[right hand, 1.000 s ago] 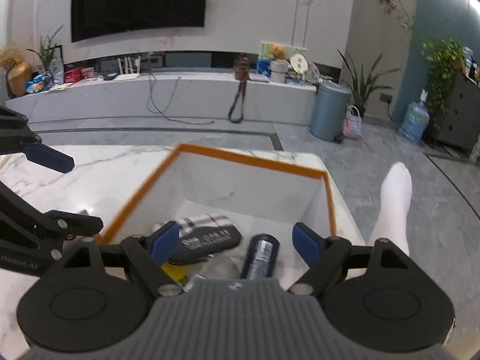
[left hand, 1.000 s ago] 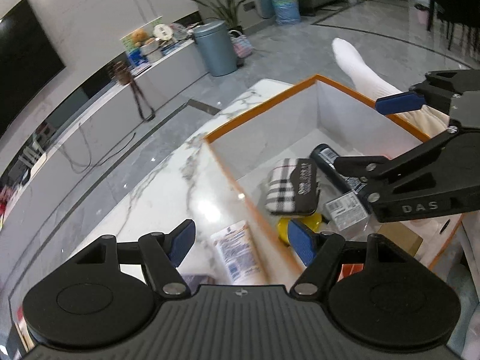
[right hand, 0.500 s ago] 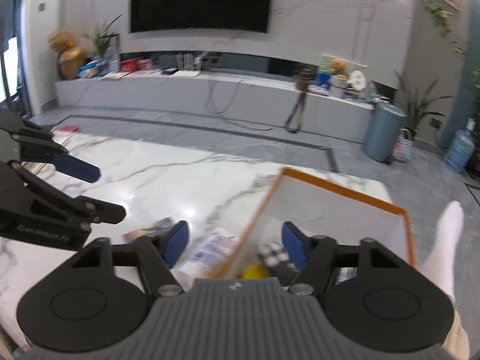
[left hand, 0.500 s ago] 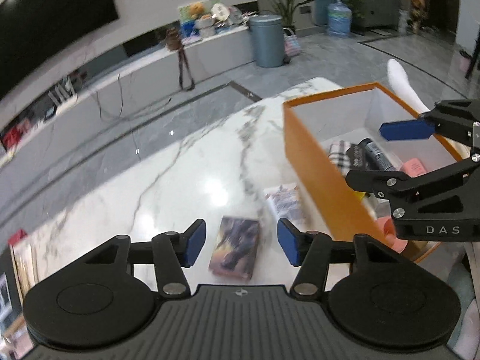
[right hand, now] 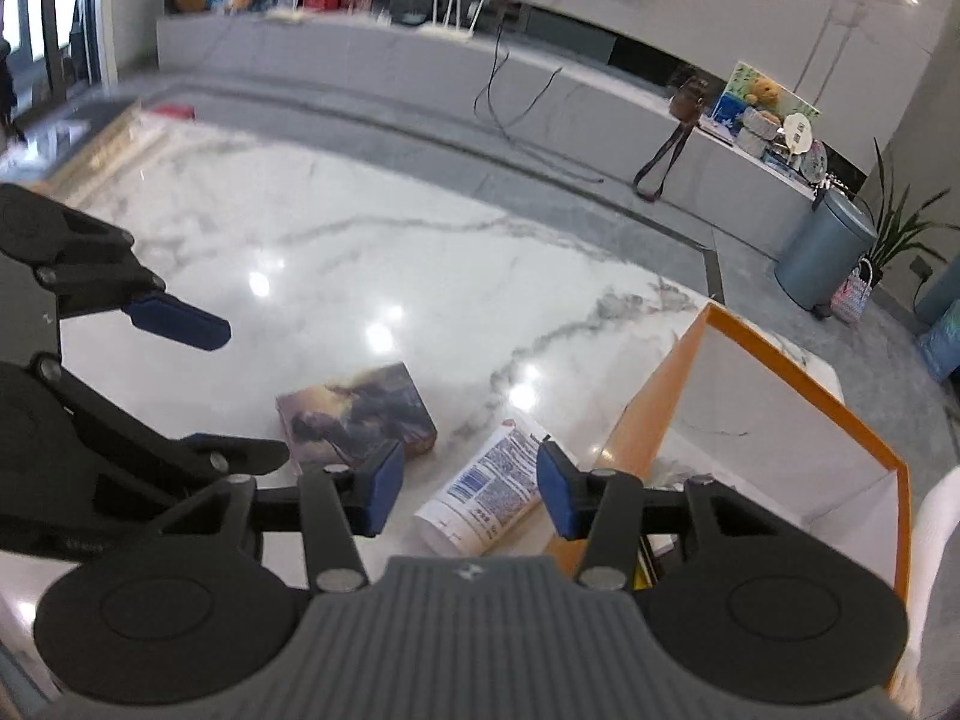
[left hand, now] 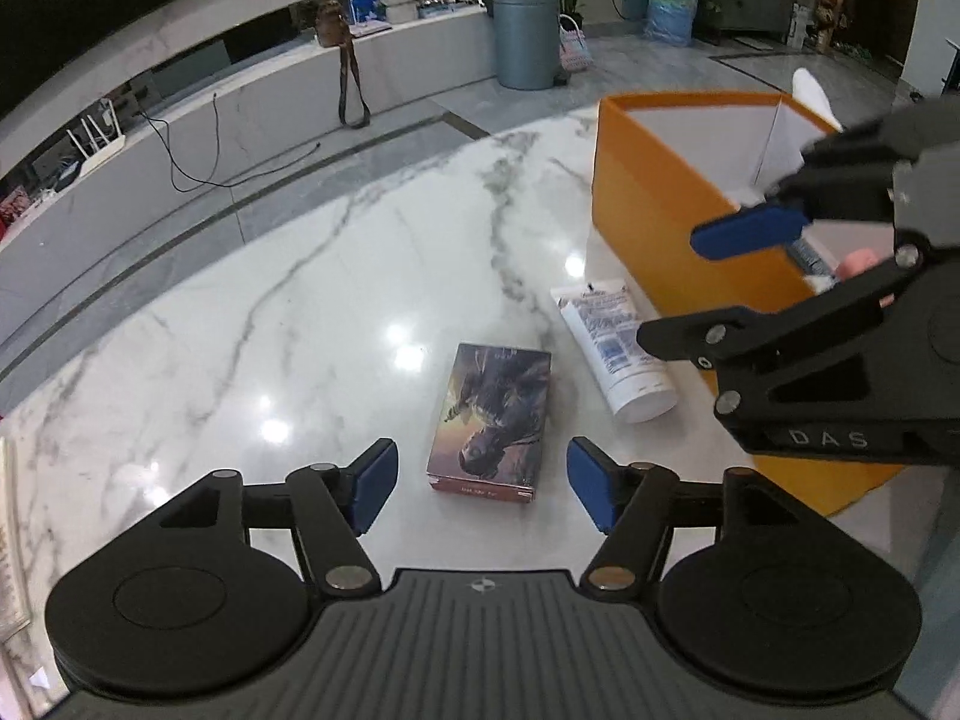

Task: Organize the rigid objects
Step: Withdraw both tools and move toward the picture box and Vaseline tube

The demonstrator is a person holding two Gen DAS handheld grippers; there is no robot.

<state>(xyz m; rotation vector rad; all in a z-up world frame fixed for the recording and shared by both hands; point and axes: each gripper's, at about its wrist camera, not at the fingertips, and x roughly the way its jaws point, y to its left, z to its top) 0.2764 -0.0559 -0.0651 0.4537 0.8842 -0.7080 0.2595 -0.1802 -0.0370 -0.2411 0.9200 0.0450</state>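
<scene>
With the left gripper (left hand: 480, 483) opening around the picture box (left hand: 491, 423) and the right gripper (right hand: 462, 489) closing, empty, over the tube (right hand: 489, 489) beside the orange bin (right hand: 780, 372), crossed jaws could collide or nudge either away.

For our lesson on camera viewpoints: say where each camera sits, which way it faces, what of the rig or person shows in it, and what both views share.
Left wrist: on the left hand-held gripper, angled down at the picture box; jaws opening, empty; the right hand-held gripper crosses at right.
Right wrist: on the right hand-held gripper, angled down over the white tube; jaws closing, not touching it; the left one at left.
Shared: box, tube, orange bin, marble table.
</scene>
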